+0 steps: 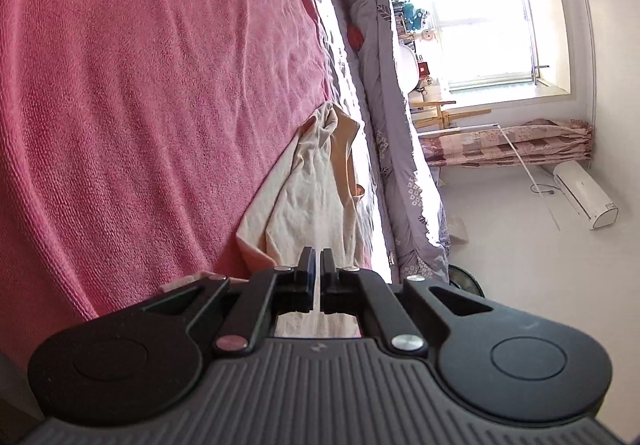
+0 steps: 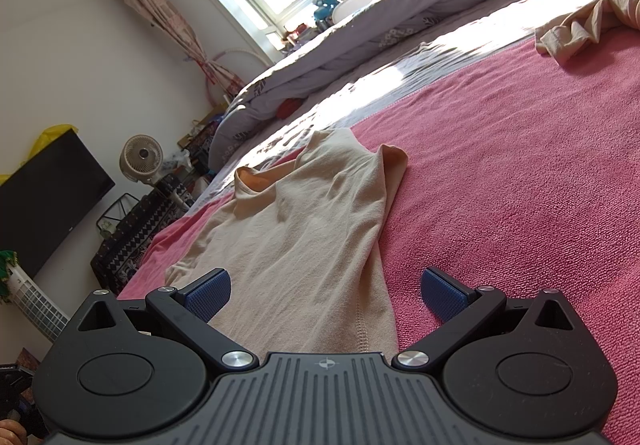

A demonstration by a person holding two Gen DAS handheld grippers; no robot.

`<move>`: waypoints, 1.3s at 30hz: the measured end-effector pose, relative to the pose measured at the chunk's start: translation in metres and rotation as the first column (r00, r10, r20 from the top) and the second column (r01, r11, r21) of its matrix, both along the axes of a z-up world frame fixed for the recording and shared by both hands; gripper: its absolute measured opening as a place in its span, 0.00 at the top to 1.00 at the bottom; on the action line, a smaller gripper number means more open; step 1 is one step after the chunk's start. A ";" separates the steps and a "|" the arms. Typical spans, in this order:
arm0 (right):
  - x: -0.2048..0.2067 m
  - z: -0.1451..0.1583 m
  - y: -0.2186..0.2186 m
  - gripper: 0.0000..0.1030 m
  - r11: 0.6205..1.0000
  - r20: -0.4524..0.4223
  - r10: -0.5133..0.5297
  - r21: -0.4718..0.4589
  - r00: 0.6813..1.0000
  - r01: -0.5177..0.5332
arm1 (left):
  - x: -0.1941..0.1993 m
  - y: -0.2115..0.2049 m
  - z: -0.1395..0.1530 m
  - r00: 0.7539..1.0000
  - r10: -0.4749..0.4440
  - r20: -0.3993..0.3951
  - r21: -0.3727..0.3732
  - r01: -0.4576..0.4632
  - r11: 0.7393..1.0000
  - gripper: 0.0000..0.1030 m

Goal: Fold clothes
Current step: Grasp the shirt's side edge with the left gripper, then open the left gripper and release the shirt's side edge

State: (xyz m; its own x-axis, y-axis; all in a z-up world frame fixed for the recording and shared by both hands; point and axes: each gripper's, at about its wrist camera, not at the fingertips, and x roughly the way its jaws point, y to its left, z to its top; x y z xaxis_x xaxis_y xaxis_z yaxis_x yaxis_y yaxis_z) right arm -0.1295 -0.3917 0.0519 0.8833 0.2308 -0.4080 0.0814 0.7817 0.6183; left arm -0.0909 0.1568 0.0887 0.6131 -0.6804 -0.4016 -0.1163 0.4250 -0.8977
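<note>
Left wrist view: the left tool [image 1: 318, 259] has its 2 black jaws pressed together on a thin edge of a beige garment [image 1: 308, 189], which runs away from the tool along the right edge of a pink blanket [image 1: 152, 85] covering the bed. A strip of the cloth shows between the jaws, so this tool is pinching the fabric. Beyond lie a grey patterned quilt [image 1: 384, 57] and a bright window [image 1: 484, 21]. Right wrist view: the right tool [image 2: 324, 297] has its 2 blue pads [image 2: 208, 295] spread wide apart, holding nothing. A beige shirt [image 2: 304, 237] lies flat on the pink blanket [image 2: 520, 185] directly ahead, its near hem passing between and under the spread pads, its collar pointing away. Whether this is the same garment as the left tool's cannot be told. A second crumpled beige cloth [image 2: 588, 21] sits well apart at the far right. The step in hand looks like securing the garment for a fold. To do it well, the pinching tool should likely lift gently so the thin fabric does not slip, while the right tool closes on the near hem, catching both layers, before both carry the edge over evenly.
</note>
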 end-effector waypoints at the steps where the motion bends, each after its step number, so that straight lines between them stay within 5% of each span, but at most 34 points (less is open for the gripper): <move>1: 0.000 0.000 0.000 0.00 1.000 0.000 0.000 0.000 1.000 0.000 | -0.001 -0.002 0.000 1.000 -0.006 -0.014 0.054 0.007 0.999 1.00; 6: 0.000 0.000 -0.001 0.00 1.000 0.002 0.000 0.003 1.000 0.000 | -0.016 0.000 0.006 1.000 0.001 0.007 0.243 -0.003 0.970 0.95; 7: 0.000 0.000 -0.001 0.00 1.000 0.002 0.000 0.004 1.000 0.000 | -0.018 0.002 0.010 1.000 0.003 0.020 0.269 -0.008 0.963 0.89; 8: 0.000 0.000 -0.001 0.00 1.000 0.002 0.000 0.004 1.000 0.000 | -0.019 0.003 0.015 0.999 0.002 0.033 0.296 -0.012 0.955 0.69; 9: 0.000 0.000 -0.001 0.00 1.000 0.002 -0.001 0.004 1.000 0.001 | -0.018 0.001 0.019 0.998 -0.027 0.049 0.324 0.010 0.946 0.59; 14: 0.000 -0.001 -0.001 0.00 1.000 0.001 -0.001 0.002 1.000 0.001 | -0.015 -0.012 0.037 0.974 -0.205 0.098 0.422 0.145 0.895 0.28; 17: 0.000 0.000 0.000 0.00 1.000 -0.001 -0.001 -0.001 1.000 0.001 | -0.016 -0.030 0.038 0.951 -0.299 0.078 0.544 0.211 0.812 0.24; 23: 0.000 0.000 0.000 0.00 1.000 -0.002 -0.001 -0.002 1.000 0.001 | -0.036 -0.058 0.053 0.924 -0.373 0.080 0.793 0.168 0.586 0.30; 28: 0.000 0.000 0.000 0.00 1.000 -0.001 -0.001 -0.001 1.000 0.001 | -0.053 -0.039 0.060 0.907 -0.419 0.041 0.864 0.179 0.471 0.30; 33: -0.001 0.000 0.001 0.00 1.000 0.000 -0.002 0.000 1.000 0.002 | -0.063 -0.053 0.059 0.811 -0.585 -0.004 0.875 0.285 0.391 0.30; 36: -0.001 0.000 0.001 0.00 1.000 0.001 -0.002 0.000 1.000 0.002 | -0.060 -0.070 0.055 0.794 -0.608 0.015 0.884 0.273 0.379 0.26; 39: -0.001 0.000 0.001 0.00 1.000 0.001 -0.002 0.000 1.000 0.002 | -0.049 -0.084 0.050 0.813 -0.581 0.040 0.870 0.257 0.420 0.23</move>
